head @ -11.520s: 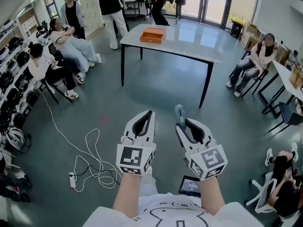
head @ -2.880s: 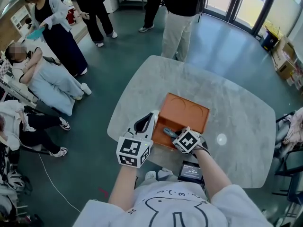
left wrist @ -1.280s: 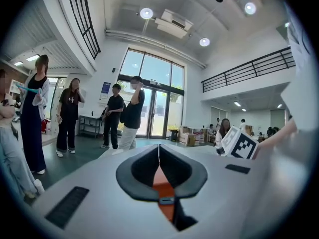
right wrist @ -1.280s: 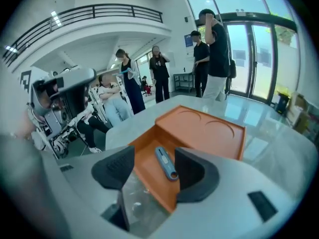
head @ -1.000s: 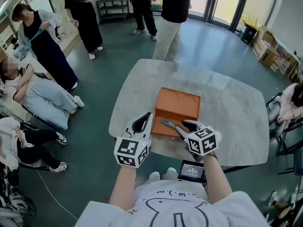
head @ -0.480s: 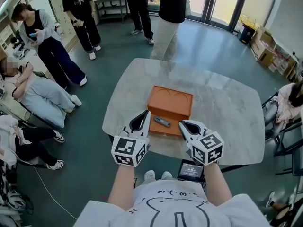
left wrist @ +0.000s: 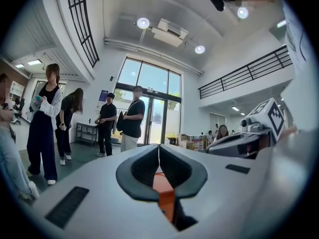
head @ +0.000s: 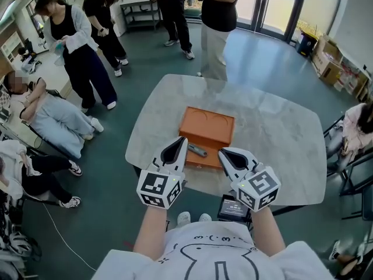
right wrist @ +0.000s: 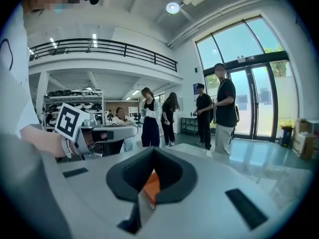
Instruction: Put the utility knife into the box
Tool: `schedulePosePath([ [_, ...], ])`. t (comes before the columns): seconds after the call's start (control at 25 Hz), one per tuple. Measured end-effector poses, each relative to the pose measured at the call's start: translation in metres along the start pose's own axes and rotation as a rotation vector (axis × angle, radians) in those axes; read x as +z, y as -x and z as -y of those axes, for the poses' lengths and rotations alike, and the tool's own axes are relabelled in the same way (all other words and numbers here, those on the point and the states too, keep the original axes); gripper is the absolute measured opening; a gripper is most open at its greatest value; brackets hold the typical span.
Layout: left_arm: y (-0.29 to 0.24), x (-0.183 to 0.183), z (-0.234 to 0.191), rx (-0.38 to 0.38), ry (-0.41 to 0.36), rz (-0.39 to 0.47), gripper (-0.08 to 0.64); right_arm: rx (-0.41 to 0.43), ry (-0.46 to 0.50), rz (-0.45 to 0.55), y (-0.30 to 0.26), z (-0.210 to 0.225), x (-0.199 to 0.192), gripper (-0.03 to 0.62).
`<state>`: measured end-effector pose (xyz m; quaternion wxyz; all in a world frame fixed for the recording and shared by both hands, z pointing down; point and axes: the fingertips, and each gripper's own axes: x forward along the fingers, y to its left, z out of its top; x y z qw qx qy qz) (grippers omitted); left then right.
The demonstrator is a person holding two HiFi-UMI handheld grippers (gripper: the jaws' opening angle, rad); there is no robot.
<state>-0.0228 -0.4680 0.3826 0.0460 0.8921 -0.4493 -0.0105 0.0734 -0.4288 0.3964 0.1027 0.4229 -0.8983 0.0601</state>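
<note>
The utility knife (head: 197,151), grey with a dark grip, lies free inside the open orange box (head: 208,128) near its front wall. The box stands on the marble table (head: 280,139). Both grippers hover side by side at the table's near edge, just short of the box. My left gripper (head: 182,140) is shut and holds nothing. My right gripper (head: 222,152) is also shut and empty, a little to the right of the knife. In the left gripper view the jaws of my left gripper (left wrist: 158,151) meet over a strip of the orange box (left wrist: 162,189). The right gripper view shows my right gripper (right wrist: 153,154) likewise shut.
Several people stand beyond the table's far side (head: 218,22) and at the left (head: 78,45). Others sit at the left (head: 46,118) and at the right edge (head: 358,127). A dark screen device (head: 232,206) hangs below my right gripper. Cardboard boxes (head: 326,63) sit at the far right.
My right gripper has let go of the knife, shut, and drawn back from over the box to the table's near edge. The knife now lies in the box.
</note>
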Motion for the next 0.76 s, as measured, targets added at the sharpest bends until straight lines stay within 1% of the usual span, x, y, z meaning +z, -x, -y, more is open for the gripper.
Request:
schedulePosePath([
  [0.16, 0.002, 0.009, 0.002, 0.002, -0.014, 0.024, 0.017, 0.014, 0.004, 0.01, 0.002, 0.0, 0.001, 0.008],
  [0.48, 0.004, 0.014, -0.003, -0.009, -0.029, 0.025, 0.017, 0.018, -0.008, 0.045, -0.003, -0.006, 0.014, 0.008],
  [0.76, 0.004, 0.019, -0.002, -0.022, -0.045, 0.038, 0.017, 0.019, -0.002, 0.059, -0.006, -0.01, 0.016, 0.008],
])
